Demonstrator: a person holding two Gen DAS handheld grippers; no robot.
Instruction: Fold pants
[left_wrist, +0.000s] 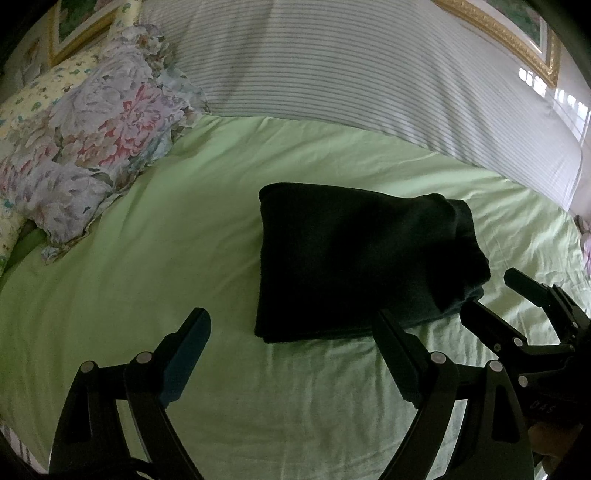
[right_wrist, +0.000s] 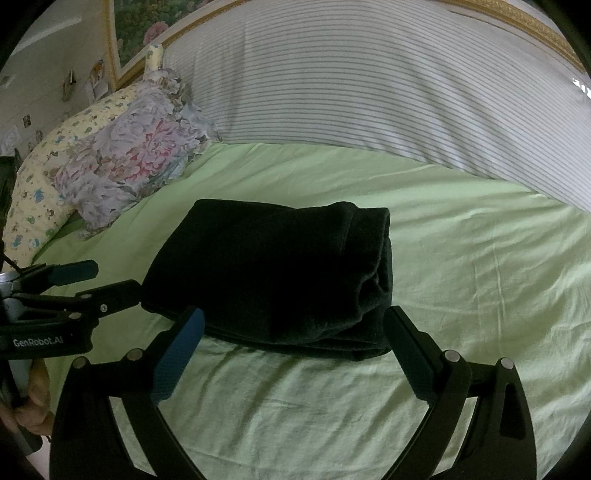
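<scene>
Folded dark pants (right_wrist: 273, 273) rest mid-bed on green sheet (right_wrist: 461, 258); left gripper (left_wrist: 291, 325) and right gripper (right_wrist: 295, 325) both spread wide, empty, near pants' front edge.

Likely a home bedroom: green bedsheet (left_wrist: 184, 258), floral pillow (left_wrist: 103, 125), framed painting (right_wrist: 147, 22).

We look low over the green bed (left_wrist: 184, 258) from its near edge toward the striped bolster (left_wrist: 351, 74) in both views. Our left camera sits left of the folded pants (left_wrist: 354, 258), our right camera close in front of them; both share pants, floral pillow (left_wrist: 103, 129) and bolster.
</scene>
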